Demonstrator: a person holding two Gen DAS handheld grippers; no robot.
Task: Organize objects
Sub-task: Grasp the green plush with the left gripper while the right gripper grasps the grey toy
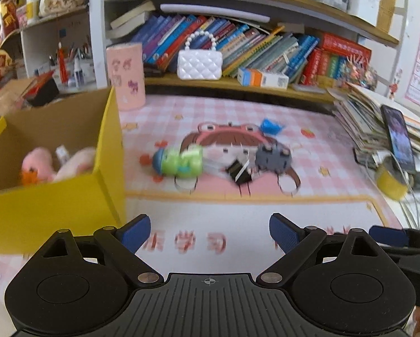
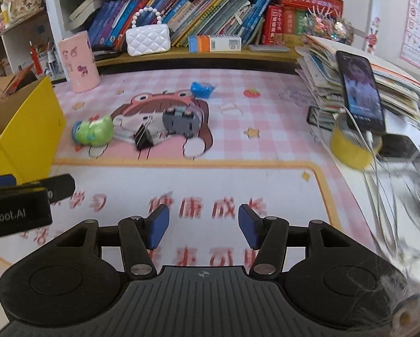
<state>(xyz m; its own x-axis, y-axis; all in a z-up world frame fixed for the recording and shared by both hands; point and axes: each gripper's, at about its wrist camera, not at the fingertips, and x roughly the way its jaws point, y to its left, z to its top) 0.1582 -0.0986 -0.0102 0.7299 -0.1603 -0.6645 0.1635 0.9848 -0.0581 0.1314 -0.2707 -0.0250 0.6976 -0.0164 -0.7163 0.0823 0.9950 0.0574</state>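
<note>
- A glossy green toy (image 2: 94, 132) with a rounded blue cap lay on the pink checked mat (image 2: 266, 112), just beside a black binder clip (image 2: 143, 137) and a blocky grey toy (image 2: 180, 122).
- A crumpled blue wrapper (image 2: 201, 89) sat apart, further back.
- The yellow cardboard box (image 1: 108, 146) stood at the mat's left edge; soft pink plush (image 1: 75, 163) lay inside.
- A pale printed band of mat between grippers and toys lay bare.
- A book stack (image 2: 350, 78), a leaning phone (image 2: 361, 92) and a yellow tape roll (image 2: 350, 148) crowded the right edge.
- The left gripper (image 1: 210, 233) tilted downward, blue ribbed pads wide apart, nothing between.
- The right gripper (image 2: 203, 229) tilted likewise, pads apart and empty.
</note>
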